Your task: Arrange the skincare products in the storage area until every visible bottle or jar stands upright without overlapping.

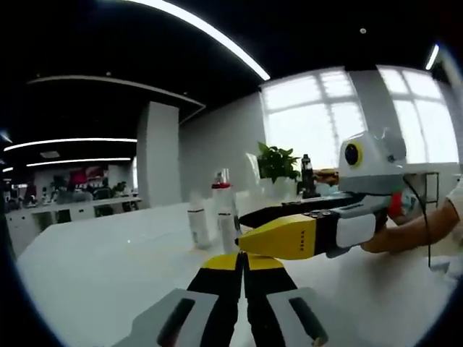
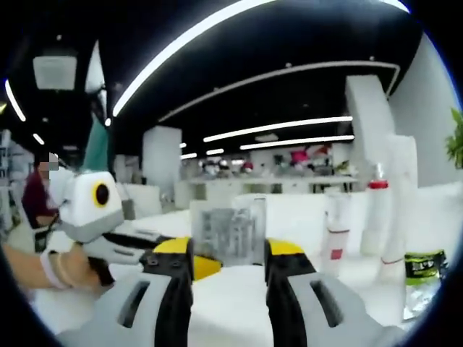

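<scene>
Your right gripper (image 2: 228, 271) has its jaws released around the clear organizer (image 2: 230, 233), your left gripper (image 1: 243, 262) is clenched empty, and the red-capped bottle (image 2: 375, 217) stands beside the organizer, so closing askew could tip that organizer onto it

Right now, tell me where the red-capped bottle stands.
In the left gripper view, the red-capped bottle stands upright on the white table, between two white bottles, left of the right claw.
</scene>
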